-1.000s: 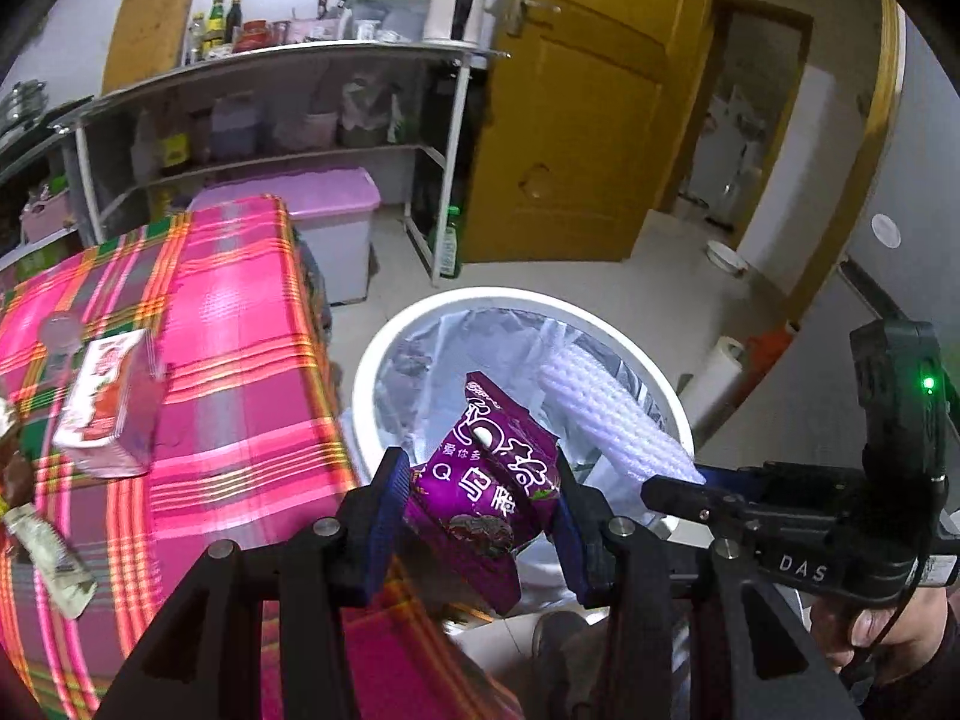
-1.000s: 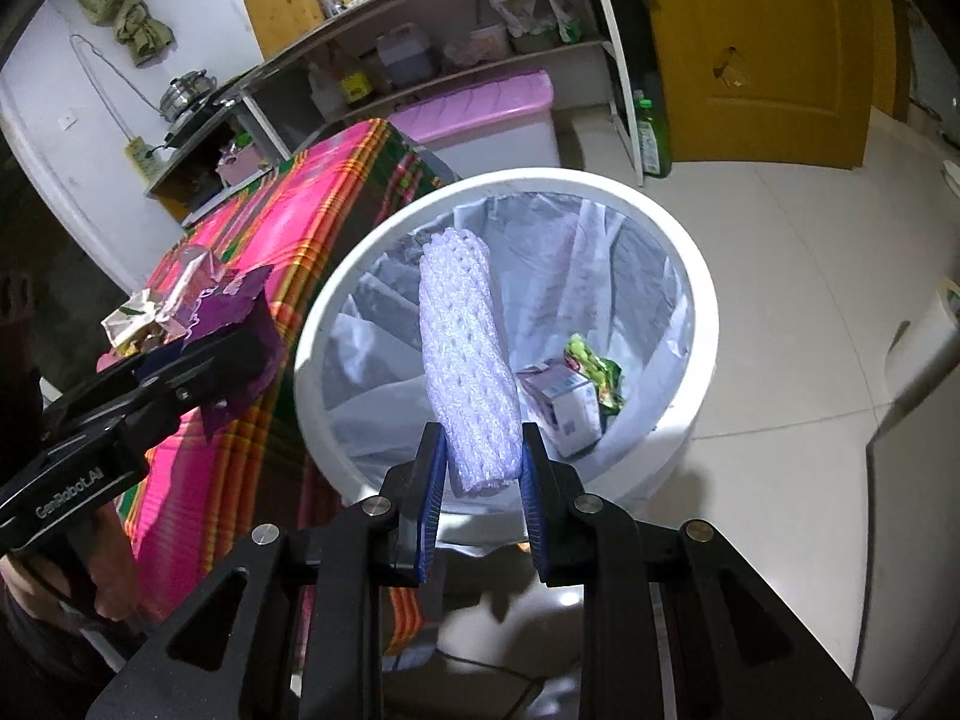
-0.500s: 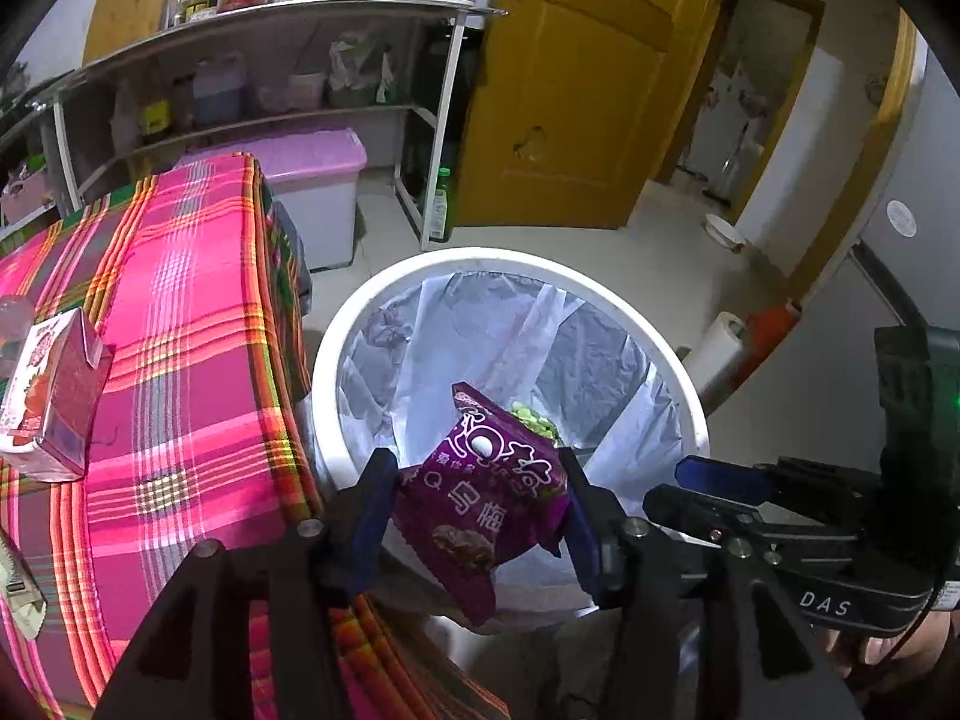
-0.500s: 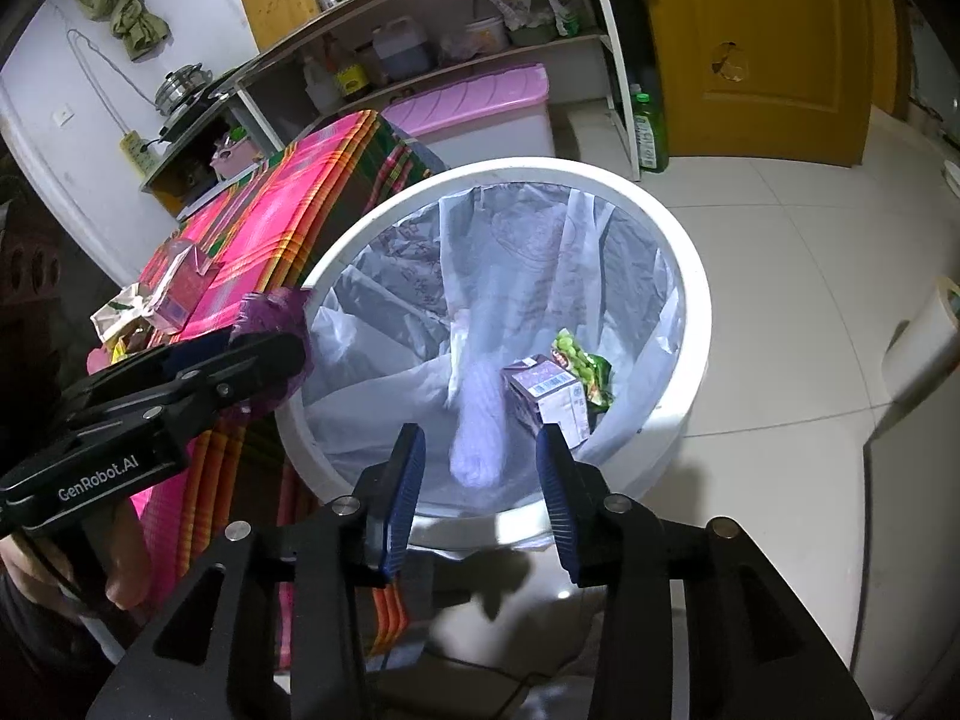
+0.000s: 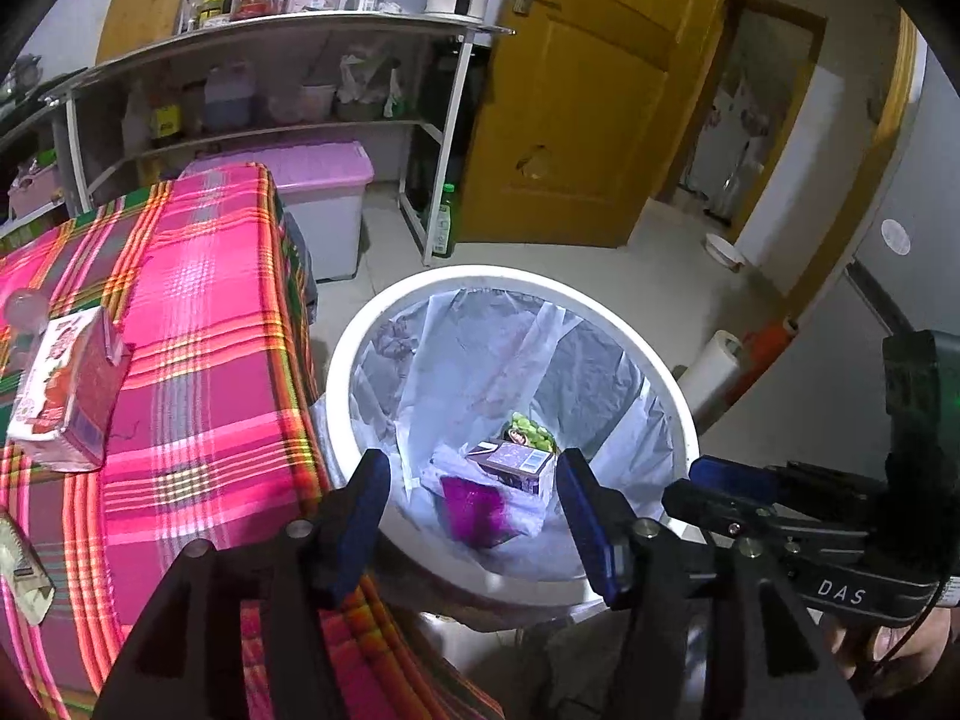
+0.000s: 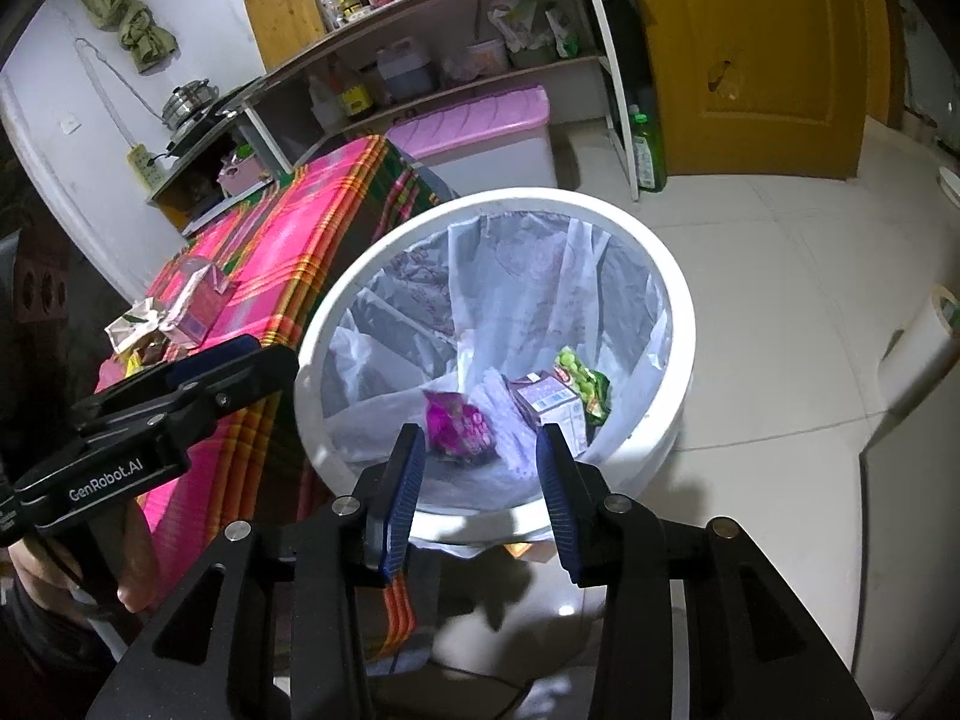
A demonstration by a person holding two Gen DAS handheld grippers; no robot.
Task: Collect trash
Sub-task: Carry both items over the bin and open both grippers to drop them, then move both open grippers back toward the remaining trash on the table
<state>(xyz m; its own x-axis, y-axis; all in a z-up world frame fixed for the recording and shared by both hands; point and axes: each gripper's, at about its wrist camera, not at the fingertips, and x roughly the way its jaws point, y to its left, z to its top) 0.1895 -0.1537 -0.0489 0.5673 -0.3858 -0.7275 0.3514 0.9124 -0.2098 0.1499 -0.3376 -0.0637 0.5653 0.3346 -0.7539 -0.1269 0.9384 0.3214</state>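
Left wrist view alone, paper roll [image 5: 711, 363] behind bin [image 5: 360, 354]

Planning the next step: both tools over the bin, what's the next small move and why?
Probably swing the left tool back to the carton on the table. Its jaws have just opened, the purple packet lies in the bin, and both tools are empty.

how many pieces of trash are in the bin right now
4 visible: the purple snack bag at the bottom, the white foam net beside it, the small carton and the green wrapper behind. More may lie hidden under the liner folds.
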